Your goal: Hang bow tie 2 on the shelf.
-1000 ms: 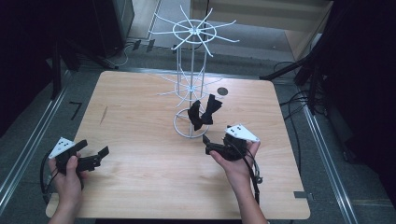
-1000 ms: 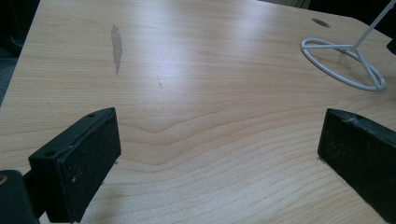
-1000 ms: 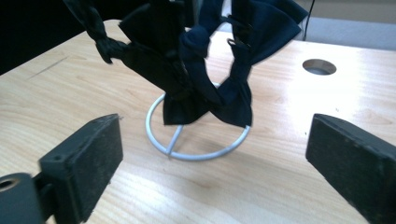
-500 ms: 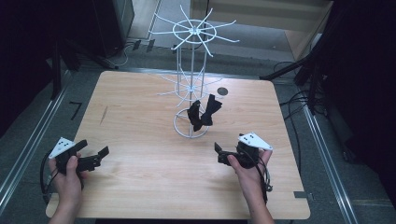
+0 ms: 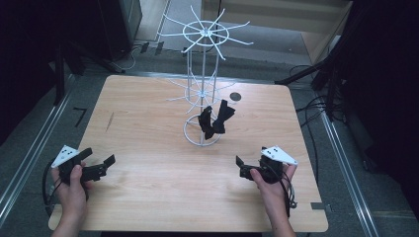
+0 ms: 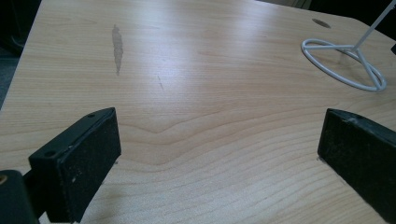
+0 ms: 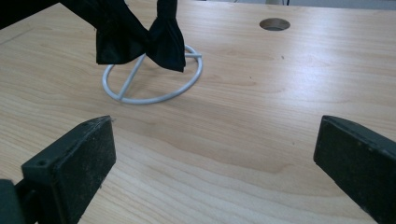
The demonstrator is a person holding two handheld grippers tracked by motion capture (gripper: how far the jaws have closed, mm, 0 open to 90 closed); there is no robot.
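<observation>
Well beyond right gripper (image 5: 245, 167): bow tie (image 5: 216, 120)

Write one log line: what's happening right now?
left gripper: open, empty, near edge | right gripper: open, empty | black bow tie: hanging on white wire rack
</observation>
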